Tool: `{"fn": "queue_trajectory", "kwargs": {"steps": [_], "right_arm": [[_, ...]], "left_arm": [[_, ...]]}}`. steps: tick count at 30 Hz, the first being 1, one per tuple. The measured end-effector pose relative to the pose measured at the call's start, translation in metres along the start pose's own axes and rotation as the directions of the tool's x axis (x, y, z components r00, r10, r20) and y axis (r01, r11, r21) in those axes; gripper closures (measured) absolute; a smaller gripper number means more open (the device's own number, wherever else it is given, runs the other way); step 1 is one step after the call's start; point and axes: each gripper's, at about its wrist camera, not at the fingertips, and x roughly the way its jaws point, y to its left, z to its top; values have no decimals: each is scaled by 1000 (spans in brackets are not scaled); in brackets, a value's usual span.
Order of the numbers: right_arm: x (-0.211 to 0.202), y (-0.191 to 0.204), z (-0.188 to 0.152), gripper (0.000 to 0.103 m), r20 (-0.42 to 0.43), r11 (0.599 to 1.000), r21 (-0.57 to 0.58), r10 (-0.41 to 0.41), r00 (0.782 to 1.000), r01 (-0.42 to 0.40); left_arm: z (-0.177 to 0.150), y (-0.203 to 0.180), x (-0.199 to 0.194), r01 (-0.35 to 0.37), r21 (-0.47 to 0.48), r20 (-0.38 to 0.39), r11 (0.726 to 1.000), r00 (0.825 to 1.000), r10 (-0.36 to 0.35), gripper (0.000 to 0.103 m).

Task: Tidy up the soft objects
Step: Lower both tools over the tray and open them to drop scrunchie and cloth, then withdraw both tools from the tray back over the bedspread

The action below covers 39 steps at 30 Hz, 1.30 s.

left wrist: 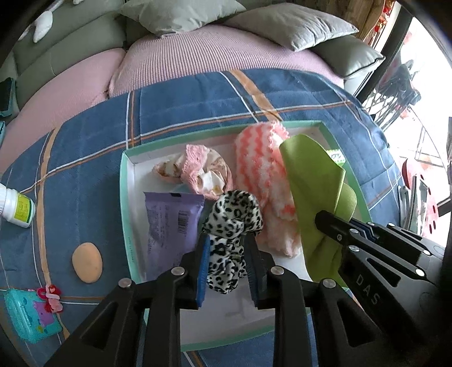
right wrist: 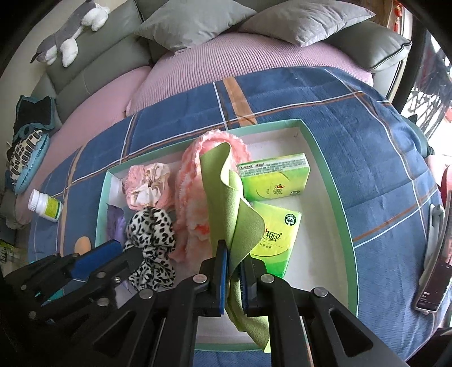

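Left gripper (left wrist: 227,268): we hold it clamped on the leopard-print scrunchie (left wrist: 233,223), blue pads pressing each side of the fabric, over the near part of the tray.
Right gripper (right wrist: 233,278): we hold it closed on the green cloth (right wrist: 230,203), whose free end curls up and away from the fingers over the middle of the tray.
Tray (left wrist: 125,197): white inside with a mint-green rim, it lies on the blue plaid blanket (left wrist: 90,135).
Leopard-print scrunchie: pinched at its near end, its far loop stands between the purple packet (left wrist: 172,225) on the left and the pink-and-white fuzzy cloth (left wrist: 262,169) on the right.
Pink scrunchie (left wrist: 200,172): we see it in the far left part of the tray, just beyond the purple packet.
Pink-and-white fuzzy cloth: it stretches from the far rim toward us, partly behind the green cloth.
Tissue packs: one green pack (right wrist: 272,177) sits in the far right of the tray, another (right wrist: 275,240) nearer, partly hidden by the green cloth.
Outside the tray, left: a white pill bottle (left wrist: 17,204), an orange sponge (left wrist: 87,262), and a teal case (left wrist: 31,316) with a red-and-pink hair tie (left wrist: 52,297) at its edge.
Beyond: a pink sofa cover (right wrist: 197,65) and grey cushions (right wrist: 305,19).
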Motion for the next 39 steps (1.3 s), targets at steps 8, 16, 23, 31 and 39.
{"fn": "queue_trajectory", "kwargs": {"steps": [8,16,23,31,39], "right_arm": [[1,-3,-1,91,-8,1000,18,-11,1000,11],[-1,-1,-1,76,4,1000,19,-20,1000,20],[0,1,0,74,0,999,15,-29,1000,29],[-1,4,2,59,7,999,8,-41,999,41],[-3,4,4,43,29,997,10,-71,997,71]], "left_arm": [[2,14,-11,-1,-33,31,999,1000,2,78],[3,22,-15,-3,-58,43,998,999,5,78],[4,29,-17,-6,-83,48,996,999,10,67],[6,47,-20,-23,-147,61,989,998,32,55],[7,64,-16,-78,-194,55,978,994,90,41]]}}
